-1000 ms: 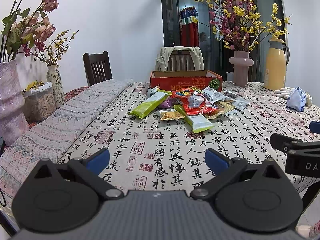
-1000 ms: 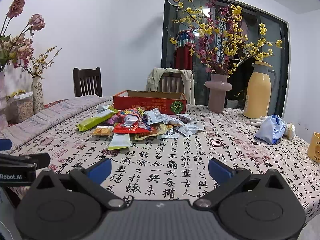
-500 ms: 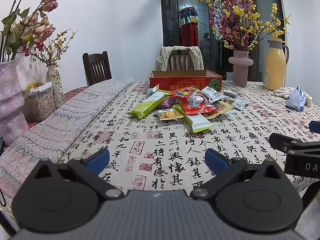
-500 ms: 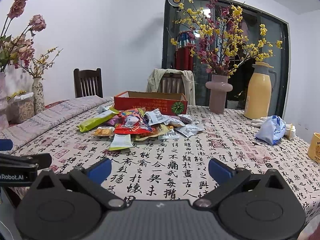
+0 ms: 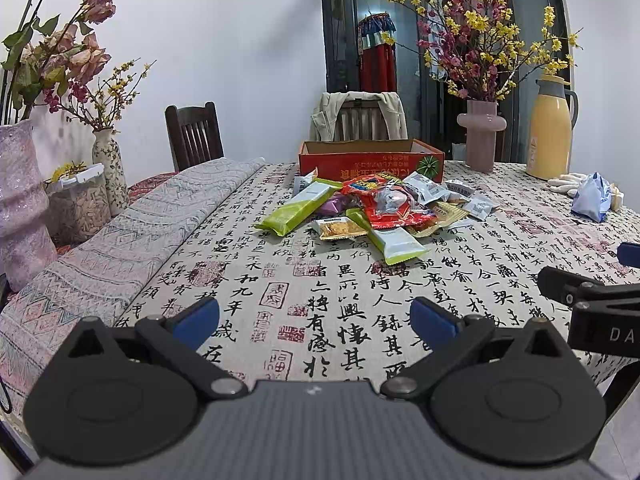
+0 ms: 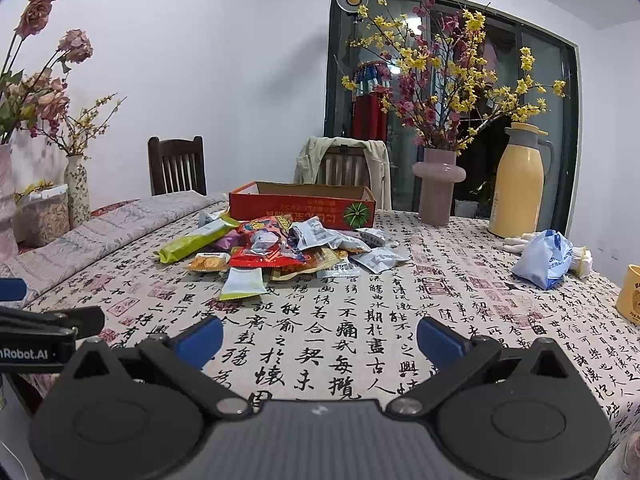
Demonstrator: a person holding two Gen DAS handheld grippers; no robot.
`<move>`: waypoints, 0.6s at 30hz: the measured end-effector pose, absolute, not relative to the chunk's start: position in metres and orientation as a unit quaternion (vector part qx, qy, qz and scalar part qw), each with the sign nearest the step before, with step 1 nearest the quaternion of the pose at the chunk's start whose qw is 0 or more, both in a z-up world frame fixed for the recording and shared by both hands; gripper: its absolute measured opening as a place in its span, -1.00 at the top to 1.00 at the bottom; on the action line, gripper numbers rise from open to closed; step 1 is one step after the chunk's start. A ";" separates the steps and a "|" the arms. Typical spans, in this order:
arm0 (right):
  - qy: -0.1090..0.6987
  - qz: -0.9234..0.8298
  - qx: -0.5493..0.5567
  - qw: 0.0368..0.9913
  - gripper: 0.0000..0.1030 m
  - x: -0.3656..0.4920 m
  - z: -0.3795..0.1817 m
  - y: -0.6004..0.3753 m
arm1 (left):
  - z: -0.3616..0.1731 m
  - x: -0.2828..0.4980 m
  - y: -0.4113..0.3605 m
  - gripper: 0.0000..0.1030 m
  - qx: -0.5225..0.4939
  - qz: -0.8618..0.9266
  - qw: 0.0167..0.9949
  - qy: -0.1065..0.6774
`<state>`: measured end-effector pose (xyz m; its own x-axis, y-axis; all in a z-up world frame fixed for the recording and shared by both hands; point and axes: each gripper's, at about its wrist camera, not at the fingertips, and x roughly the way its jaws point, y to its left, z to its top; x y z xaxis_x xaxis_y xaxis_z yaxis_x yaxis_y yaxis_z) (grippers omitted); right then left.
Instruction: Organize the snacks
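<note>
blue-tipped left gripper (image 5: 315,318) and right gripper (image 6: 319,338) hover spread, level, empty.

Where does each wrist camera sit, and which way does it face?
Left wrist: on the left gripper, low at the near table edge, facing the snack pile; the right gripper pokes in at right.
Right wrist: on the right gripper, facing likewise; the left gripper shows at left.
Shared: snack pile, red box, yellow thermos.

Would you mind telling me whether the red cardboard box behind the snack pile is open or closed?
Open: the red box has no lid, and its inner walls show over the rim. Its contents cannot be seen.
</note>
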<state>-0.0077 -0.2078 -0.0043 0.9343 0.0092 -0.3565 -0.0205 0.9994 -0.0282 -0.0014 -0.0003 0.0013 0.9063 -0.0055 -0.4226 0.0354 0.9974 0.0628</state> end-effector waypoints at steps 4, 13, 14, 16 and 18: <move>0.181 0.008 -0.016 0.983 -1.00 -0.008 -0.004 -0.208 | 0.001 -0.001 0.000 -1.00 0.035 -0.011 0.976 0.216; 0.180 0.008 -0.014 0.983 -1.00 -0.007 -0.003 -0.209 | 0.001 -0.001 0.000 -1.00 0.035 -0.011 0.976 0.216; 0.180 0.008 -0.014 0.983 -1.00 -0.006 -0.003 -0.209 | 0.001 -0.001 0.000 -1.00 0.035 -0.011 0.976 0.216; 0.181 0.008 -0.014 0.983 -1.00 -0.006 -0.003 -0.209 | 0.001 -0.001 0.000 -1.00 0.035 -0.011 0.976 0.216; 0.180 0.008 -0.013 0.984 -1.00 -0.007 -0.003 -0.210 | 0.001 -0.001 0.000 -1.00 0.035 -0.011 0.976 0.216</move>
